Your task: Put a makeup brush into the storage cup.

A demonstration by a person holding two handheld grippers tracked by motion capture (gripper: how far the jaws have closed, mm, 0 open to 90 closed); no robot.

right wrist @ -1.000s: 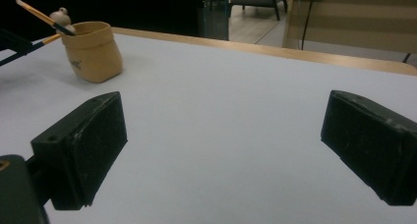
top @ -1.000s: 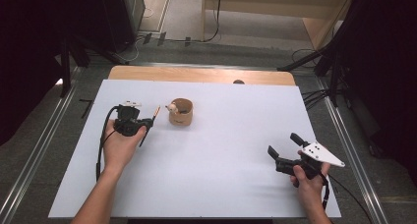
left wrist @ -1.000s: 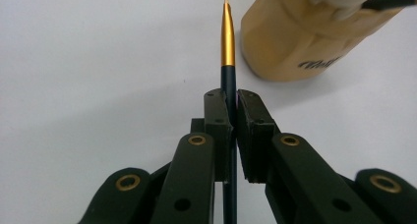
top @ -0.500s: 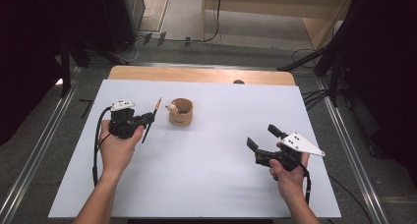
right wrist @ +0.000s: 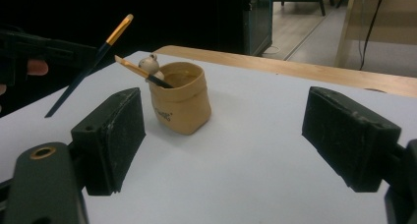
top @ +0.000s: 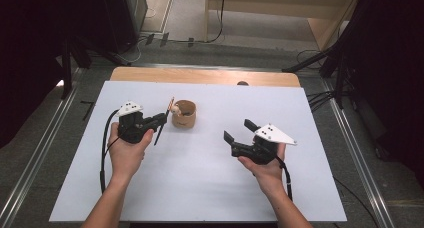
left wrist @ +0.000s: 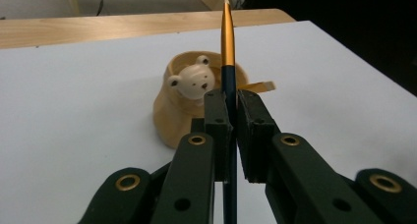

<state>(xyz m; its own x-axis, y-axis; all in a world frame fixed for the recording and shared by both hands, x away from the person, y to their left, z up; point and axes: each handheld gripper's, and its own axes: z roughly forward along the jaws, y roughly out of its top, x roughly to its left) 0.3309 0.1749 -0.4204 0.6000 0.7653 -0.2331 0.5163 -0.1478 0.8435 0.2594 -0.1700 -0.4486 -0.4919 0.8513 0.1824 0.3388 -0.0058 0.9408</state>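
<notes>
A tan cup (top: 183, 114) (left wrist: 177, 113) (right wrist: 183, 102) with a small bear figure (left wrist: 193, 81) on its rim stands on the white table (top: 210, 188). One thin stick with a gold end (right wrist: 140, 70) leans inside it. My left gripper (top: 161, 119) (left wrist: 234, 117) is shut on a dark pencil with a gold tip (top: 163, 122) (left wrist: 227, 42) (right wrist: 88, 65), held just left of the cup and tilted upward. My right gripper (top: 241, 130) (right wrist: 223, 140) hovers open to the right of the cup, nothing between its jaws.
A wooden strip (top: 205, 76) runs along the table's far edge. Metal rails (top: 42, 148) flank the table on both sides. Cables (top: 320, 98) lie on the floor at the right.
My right gripper has moved left and forward toward the cup. My left gripper has carried the pencil right, closer to the cup.
</notes>
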